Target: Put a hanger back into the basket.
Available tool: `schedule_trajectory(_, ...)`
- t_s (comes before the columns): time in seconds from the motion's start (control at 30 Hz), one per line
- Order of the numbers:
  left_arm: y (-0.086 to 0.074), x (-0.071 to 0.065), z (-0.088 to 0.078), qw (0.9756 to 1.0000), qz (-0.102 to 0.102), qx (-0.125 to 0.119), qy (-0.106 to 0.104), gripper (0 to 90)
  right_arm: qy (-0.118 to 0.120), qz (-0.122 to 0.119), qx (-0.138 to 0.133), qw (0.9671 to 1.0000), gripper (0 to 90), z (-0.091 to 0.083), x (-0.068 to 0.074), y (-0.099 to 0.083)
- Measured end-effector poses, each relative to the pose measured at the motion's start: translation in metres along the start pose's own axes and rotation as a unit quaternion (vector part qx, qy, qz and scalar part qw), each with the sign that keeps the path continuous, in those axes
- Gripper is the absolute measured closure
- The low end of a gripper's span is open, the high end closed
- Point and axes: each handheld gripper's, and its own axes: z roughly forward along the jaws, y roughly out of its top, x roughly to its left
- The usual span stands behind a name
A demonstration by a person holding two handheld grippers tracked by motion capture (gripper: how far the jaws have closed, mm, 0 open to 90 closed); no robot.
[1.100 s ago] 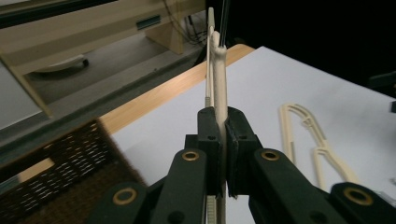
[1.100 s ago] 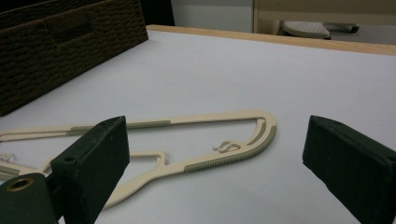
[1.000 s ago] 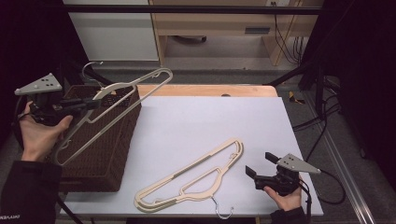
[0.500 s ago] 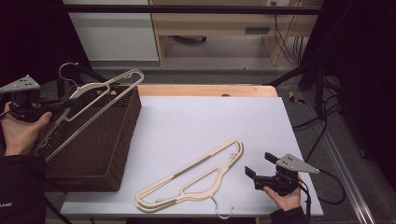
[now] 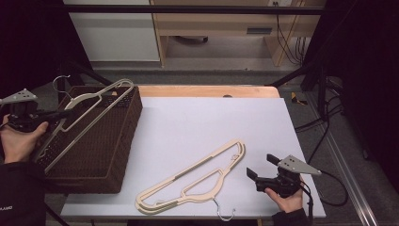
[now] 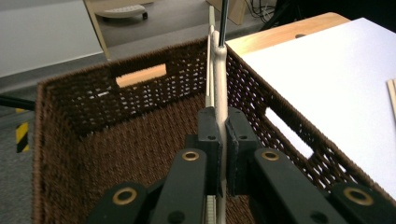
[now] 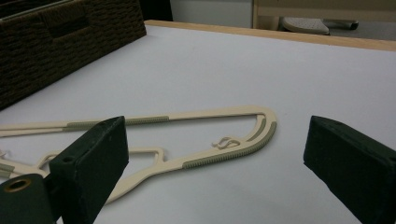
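The left gripper (image 6: 219, 154) clamps a cream plastic hanger (image 5: 89, 110) above the brown wicker basket (image 5: 101, 155). The right gripper (image 7: 212, 154) gapes released, another cream hanger (image 7: 187, 140) lying just ahead.

A black two-jaw left gripper (image 5: 66, 113) is topped by a grey three-cornered plate, and the same grey plate is carried by the black two-jaw right gripper (image 5: 258, 165). In the left gripper view, flat black link arms are pinned with brass-coloured rivets, and small dark screws are set in the rectangular black jaw blocks. In the right gripper view, the jaw pads are seen as thick black blocks. A black cable is trailed from the right gripper. Black sleeves are worn on both forearms.
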Motion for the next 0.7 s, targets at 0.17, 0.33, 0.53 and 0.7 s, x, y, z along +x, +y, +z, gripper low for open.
schedule_trajectory(0.17,-0.010,-0.002,0.004,0.9999,0.002,0.015,-0.007,86.2,-0.001,0.000,0.000,1.0000,7.0,0.000,0.000,0.000)
schedule_trajectory(0.33,-0.017,-0.003,0.018,0.9992,-0.002,0.040,0.003,86.2,0.002,-0.001,0.003,1.0000,6.9,0.001,0.001,-0.001)
schedule_trajectory(0.53,-0.030,-0.002,0.035,0.9971,-0.014,0.069,0.028,85.9,0.000,-0.001,0.001,1.0000,6.8,0.000,0.001,-0.001)
schedule_trajectory(0.7,-0.035,-0.001,0.042,0.9954,-0.024,0.083,0.042,85.2,0.001,0.000,0.004,1.0000,6.8,0.001,0.001,-0.001)
